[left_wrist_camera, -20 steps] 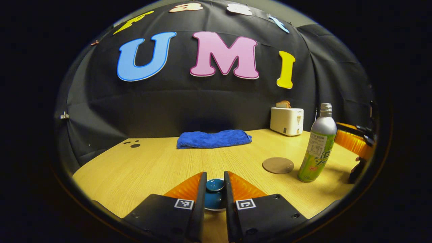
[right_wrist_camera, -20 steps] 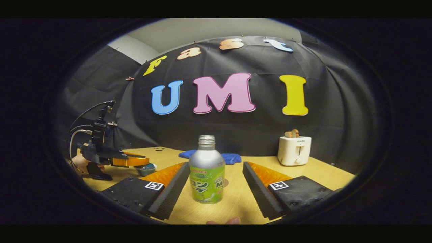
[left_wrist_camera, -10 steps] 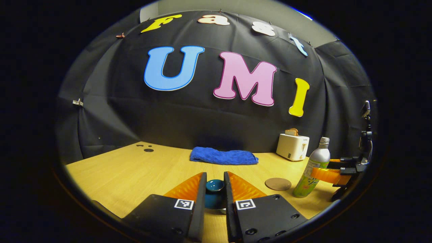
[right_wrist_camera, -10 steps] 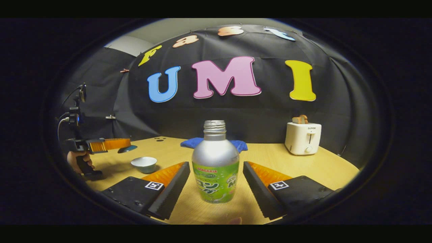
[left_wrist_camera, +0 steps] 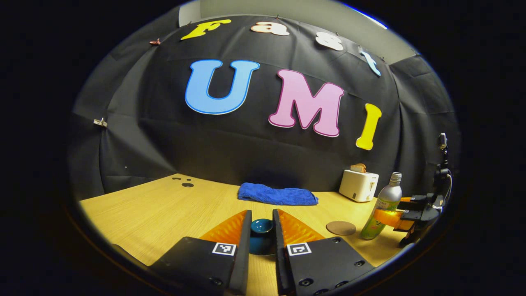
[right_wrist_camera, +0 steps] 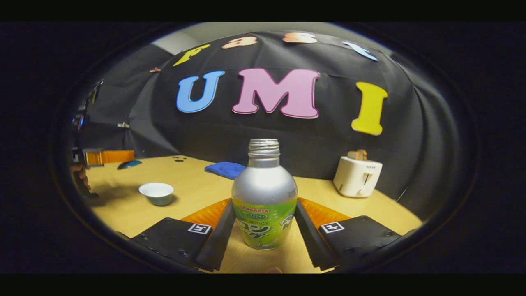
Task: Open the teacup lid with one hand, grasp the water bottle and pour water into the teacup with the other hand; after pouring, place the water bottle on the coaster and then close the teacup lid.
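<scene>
Staged recording booth dressed as a kitchen corner. Pale wood-grain table (left_wrist_camera: 164, 209) backed by draped black cloth wall (left_wrist_camera: 156, 135), grey room wall above. On the table near the cloth: small white two-slot toaster (right_wrist_camera: 356, 177) holding bread, and folded blue towel (left_wrist_camera: 277, 194).

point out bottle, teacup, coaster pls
water bottle (right_wrist_camera: 264, 193), right gripper view, silver shoulder.
teacup (right_wrist_camera: 156, 193), right gripper view, white rim.
coaster (left_wrist_camera: 341, 227), left gripper view, centre of the brown disc.
</scene>
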